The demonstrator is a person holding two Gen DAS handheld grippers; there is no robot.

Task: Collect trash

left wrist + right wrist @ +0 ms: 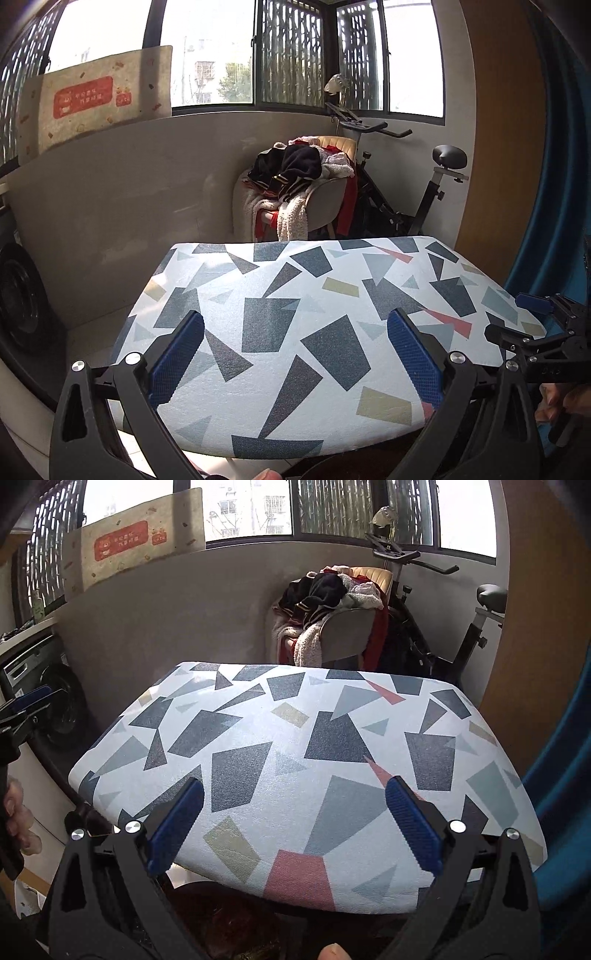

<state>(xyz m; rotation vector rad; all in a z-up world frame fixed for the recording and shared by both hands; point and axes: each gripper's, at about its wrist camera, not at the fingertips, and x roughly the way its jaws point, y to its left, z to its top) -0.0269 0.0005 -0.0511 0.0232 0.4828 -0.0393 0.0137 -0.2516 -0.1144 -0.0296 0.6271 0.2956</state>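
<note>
No trash shows in either view. My left gripper (295, 325) is open and empty, held above the near part of a padded board with a white cover printed with grey, yellow and pink shapes (258, 288). My right gripper (294, 794) is open and empty above the same board (295, 738). The right gripper shows at the right edge of the left wrist view (543, 325). The left gripper shows at the left edge of the right wrist view (26, 705).
Behind the board stands a chair piled with clothes (295, 184) and an exercise bike (424, 184) by the window. A washing machine (48, 694) is at the left. A wooden panel (498, 129) and a blue surface (561, 184) are at the right.
</note>
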